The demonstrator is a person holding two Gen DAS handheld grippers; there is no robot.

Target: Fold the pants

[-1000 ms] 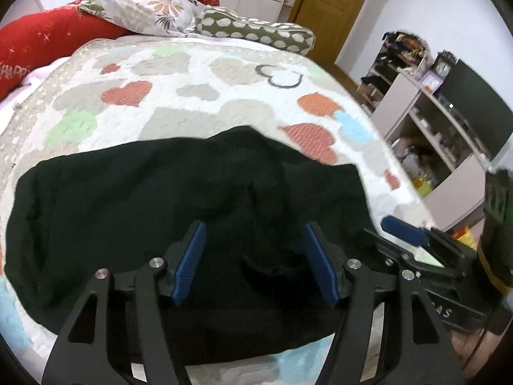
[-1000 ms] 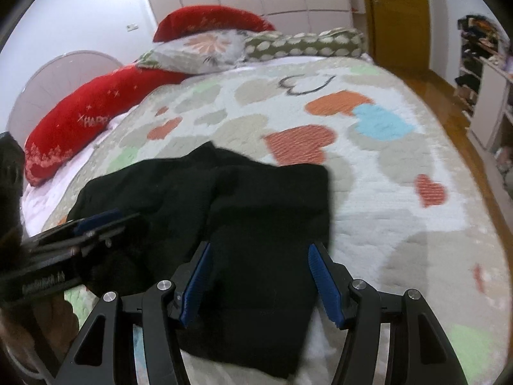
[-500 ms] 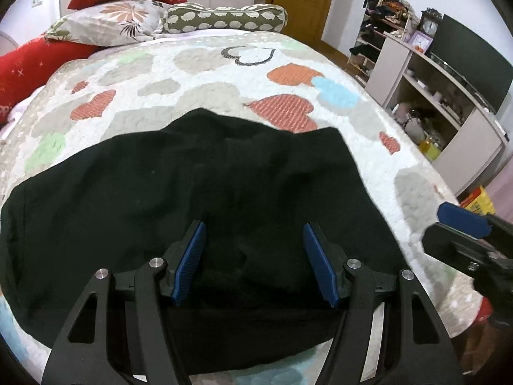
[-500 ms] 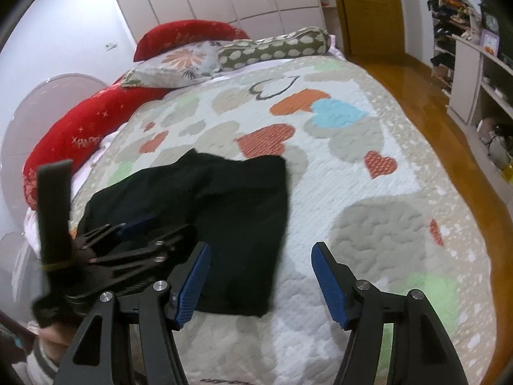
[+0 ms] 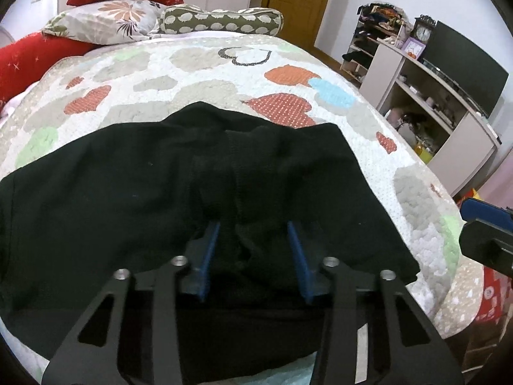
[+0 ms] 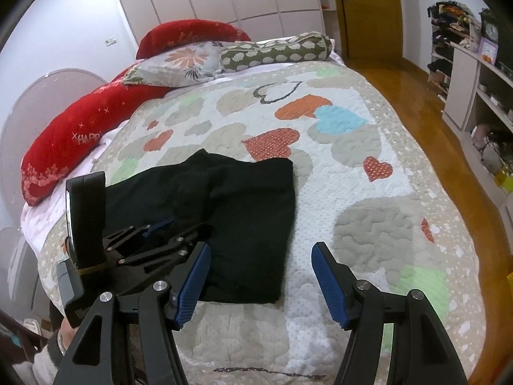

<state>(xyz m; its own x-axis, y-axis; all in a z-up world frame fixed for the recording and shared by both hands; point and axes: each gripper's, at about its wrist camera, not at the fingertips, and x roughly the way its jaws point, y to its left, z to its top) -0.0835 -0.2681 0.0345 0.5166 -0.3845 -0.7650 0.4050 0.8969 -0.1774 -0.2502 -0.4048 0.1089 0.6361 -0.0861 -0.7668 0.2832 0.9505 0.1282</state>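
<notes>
Black pants [image 5: 134,199] lie folded and flat on the heart-patterned quilt [image 5: 205,73] near the bed's front edge. They also show in the right wrist view [image 6: 250,211]. My left gripper [image 5: 253,234] is open, low over the pants, with a bunched fold of cloth between its blue pads. It also shows in the right wrist view [image 6: 170,227]. My right gripper [image 6: 259,256] is open and empty, above the quilt by the pants' right edge. One of its pads shows at the right of the left wrist view [image 5: 481,208].
Red pillows [image 6: 64,147], a floral pillow [image 6: 179,61] and a dotted bolster [image 6: 275,51] lie at the bed's head. White shelves with a TV [image 5: 461,64] stand to the right. A wood floor [image 6: 416,96] runs along the bed's right side.
My left gripper has dropped lower onto the pants and its jaws have narrowed around a fold. My right gripper has pulled back and to the right, off the pants.
</notes>
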